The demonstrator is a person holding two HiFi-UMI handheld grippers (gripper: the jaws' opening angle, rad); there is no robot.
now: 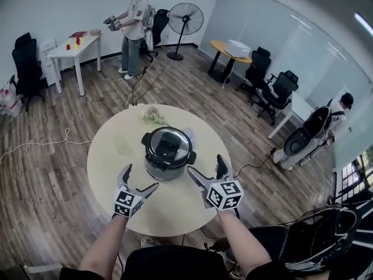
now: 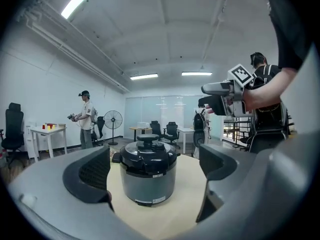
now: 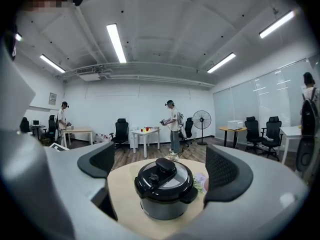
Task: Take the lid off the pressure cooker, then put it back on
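A grey pressure cooker stands on the round beige table with its black lid seated on top. My left gripper hovers open at the cooker's near left, nothing between its fingers. The right gripper hangs open at the cooker's near right, also empty. From the left gripper view the cooker sits ahead between the open jaws of that gripper, lid knob up. The right gripper view looks down on the cooker and its lid, framed by the gripper.
A small bunch of flowers lies on the table's far side, behind the cooker. Around the room are a person by a white table, a standing fan, office chairs and floor cables.
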